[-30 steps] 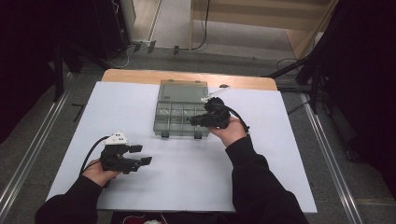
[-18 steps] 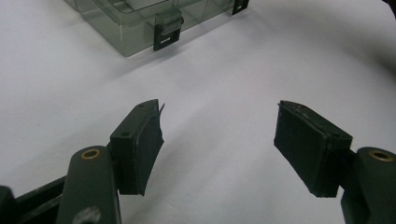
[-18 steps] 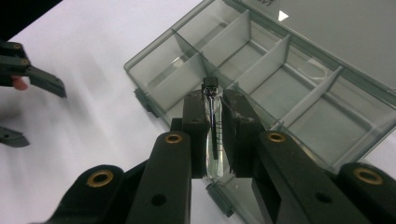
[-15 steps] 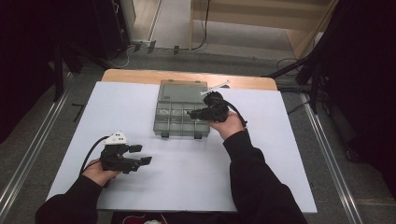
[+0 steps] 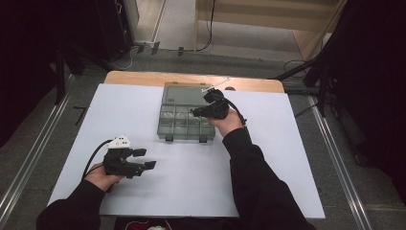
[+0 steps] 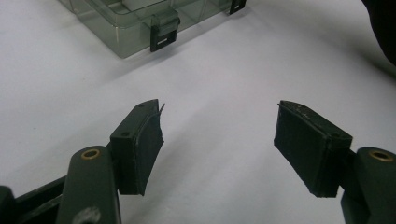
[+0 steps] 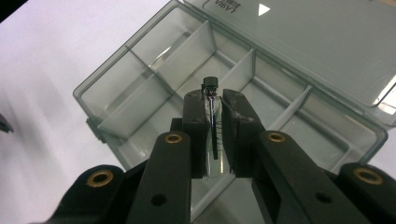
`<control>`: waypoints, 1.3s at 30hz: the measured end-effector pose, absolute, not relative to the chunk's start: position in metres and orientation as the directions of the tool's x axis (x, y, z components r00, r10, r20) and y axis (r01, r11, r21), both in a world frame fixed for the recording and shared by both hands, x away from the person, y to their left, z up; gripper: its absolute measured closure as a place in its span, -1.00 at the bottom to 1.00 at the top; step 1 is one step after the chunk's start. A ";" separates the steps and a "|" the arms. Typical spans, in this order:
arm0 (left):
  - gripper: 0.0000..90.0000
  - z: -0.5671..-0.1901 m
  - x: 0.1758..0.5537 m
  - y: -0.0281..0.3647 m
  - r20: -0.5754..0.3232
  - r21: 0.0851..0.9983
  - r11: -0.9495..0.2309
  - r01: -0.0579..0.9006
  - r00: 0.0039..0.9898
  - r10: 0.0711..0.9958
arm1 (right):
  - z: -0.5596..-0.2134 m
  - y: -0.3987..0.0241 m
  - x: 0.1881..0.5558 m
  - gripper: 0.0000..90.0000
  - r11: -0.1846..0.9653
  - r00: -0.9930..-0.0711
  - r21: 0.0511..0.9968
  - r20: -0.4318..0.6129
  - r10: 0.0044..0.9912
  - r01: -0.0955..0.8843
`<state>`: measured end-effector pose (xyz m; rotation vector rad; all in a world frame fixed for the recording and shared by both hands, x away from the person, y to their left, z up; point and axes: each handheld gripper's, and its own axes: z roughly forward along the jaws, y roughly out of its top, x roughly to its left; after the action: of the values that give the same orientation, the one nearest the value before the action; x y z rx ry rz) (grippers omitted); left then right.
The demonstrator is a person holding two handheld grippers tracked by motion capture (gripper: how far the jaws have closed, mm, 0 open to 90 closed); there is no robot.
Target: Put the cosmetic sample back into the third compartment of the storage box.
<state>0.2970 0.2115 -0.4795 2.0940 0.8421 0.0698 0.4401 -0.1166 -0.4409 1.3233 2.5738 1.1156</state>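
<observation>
Hiding between right tongs [image 7: 214, 122], vial [image 7: 211, 122]

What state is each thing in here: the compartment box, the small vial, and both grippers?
Compartment box: lid open, tilted back; visible compartments look empty.
Vial: clear, dark-capped, clamped between the right gripper's jaws, held over the box.
Right gripper: shut on the vial.
Left gripper: jaws open, nothing between them, held near the white table.
</observation>
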 end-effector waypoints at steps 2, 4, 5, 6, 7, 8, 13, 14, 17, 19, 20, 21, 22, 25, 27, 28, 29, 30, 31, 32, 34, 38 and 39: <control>-0.30 -0.480 0.297 0.212 -0.241 0.736 -0.407 0.541 0.771 0.589 | -0.441 -0.115 0.443 0.81 0.377 -0.630 0.610 0.271 0.728 0.697; -0.30 -0.479 0.297 0.212 -0.239 0.735 -0.409 0.541 0.772 0.589 | -0.441 -0.113 0.447 0.81 0.380 -0.624 0.601 0.265 0.735 0.703; -0.30 -0.479 0.297 0.211 -0.240 0.734 -0.411 0.540 0.773 0.588 | -0.442 -0.112 0.449 0.81 0.382 -0.621 0.596 0.263 0.738 0.706; -0.30 -0.479 0.297 0.211 -0.239 0.735 -0.411 0.539 0.773 0.587 | -0.443 -0.111 0.450 0.81 0.383 -0.619 0.592 0.262 0.740 0.709; -0.30 -0.479 0.297 0.211 -0.239 0.735 -0.412 0.539 0.773 0.588 | -0.444 -0.110 0.452 0.81 0.384 -0.615 0.586 0.260 0.745 0.714; -0.30 -0.479 0.297 0.211 -0.241 0.734 -0.411 0.540 0.773 0.586 | -0.445 -0.109 0.454 0.81 0.384 -0.608 0.580 0.257 0.751 0.718; -0.30 -0.477 0.294 0.210 -0.246 0.744 -0.404 0.532 0.780 0.575 | -0.448 -0.106 0.461 0.81 0.383 -0.595 0.570 0.244 0.766 0.727; -0.30 -0.477 0.294 0.209 -0.245 0.744 -0.405 0.531 0.781 0.574 | -0.448 -0.105 0.462 0.81 0.383 -0.592 0.566 0.244 0.768 0.730; -0.30 -0.478 0.295 0.209 -0.244 0.740 -0.409 0.533 0.780 0.576 | -0.452 -0.104 0.466 0.80 0.384 -0.585 0.558 0.237 0.775 0.735; -0.30 -0.477 0.295 0.210 -0.242 0.741 -0.409 0.533 0.779 0.578 | -0.455 -0.103 0.468 0.81 0.378 -0.575 0.551 0.239 0.783 0.744; -0.30 -0.477 0.295 0.210 -0.242 0.741 -0.407 0.534 0.778 0.580 | -0.457 -0.103 0.469 0.80 0.371 -0.567 0.547 0.246 0.786 0.751; -0.30 -0.477 0.295 0.211 -0.243 0.742 -0.406 0.534 0.778 0.580 | -0.459 -0.102 0.470 0.80 0.372 -0.566 0.544 0.243 0.788 0.752; -0.30 -0.477 0.295 0.211 -0.243 0.743 -0.405 0.533 0.778 0.579 | -0.460 -0.102 0.471 0.80 0.373 -0.565 0.541 0.242 0.789 0.754; -0.30 -0.477 0.295 0.210 -0.242 0.742 -0.407 0.533 0.778 0.579 | -0.464 -0.102 0.472 0.80 0.366 -0.556 0.536 0.248 0.793 0.761; -0.30 -0.477 0.295 0.210 -0.242 0.742 -0.408 0.532 0.780 0.578 | -0.466 -0.101 0.473 0.80 0.362 -0.550 0.534 0.248 0.797 0.765; -0.30 -0.477 0.295 0.210 -0.241 0.742 -0.408 0.532 0.780 0.578 | -0.466 -0.101 0.474 0.80 0.363 -0.552 0.534 0.248 0.796 0.763; -0.30 -0.477 0.295 0.210 -0.241 0.742 -0.409 0.532 0.780 0.578 | -0.467 -0.101 0.474 0.80 0.364 -0.552 0.531 0.251 0.795 0.765; -0.30 -0.477 0.295 0.210 -0.242 0.742 -0.407 0.532 0.780 0.577 | -0.468 -0.101 0.474 0.80 0.364 -0.552 0.530 0.251 0.795 0.766; -0.30 -0.477 0.295 0.210 -0.243 0.742 -0.406 0.533 0.779 0.578 | -0.468 -0.100 0.474 0.80 0.363 -0.551 0.530 0.251 0.796 0.766; -0.30 -0.477 0.295 0.210 -0.245 0.742 -0.404 0.535 0.777 0.579 | -0.469 -0.100 0.474 0.80 0.362 -0.550 0.529 0.252 0.796 0.767; -0.30 -0.477 0.296 0.211 -0.244 0.741 -0.405 0.535 0.777 0.580 | -0.469 -0.100 0.474 0.80 0.364 -0.551 0.529 0.252 0.795 0.767; -0.30 -0.477 0.296 0.211 -0.244 0.742 -0.404 0.535 0.777 0.580 | -0.469 -0.100 0.473 0.74 0.359 -0.551 0.534 0.257 0.794 0.766; -0.30 -0.478 0.296 0.211 -0.244 0.742 -0.404 0.534 0.777 0.580 | -0.469 -0.100 0.473 0.74 0.357 -0.550 0.531 0.261 0.793 0.768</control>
<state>0.2956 0.2105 -0.4775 2.0871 0.8287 0.0654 0.4730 -0.0997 -0.4689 1.4706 2.5543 0.9642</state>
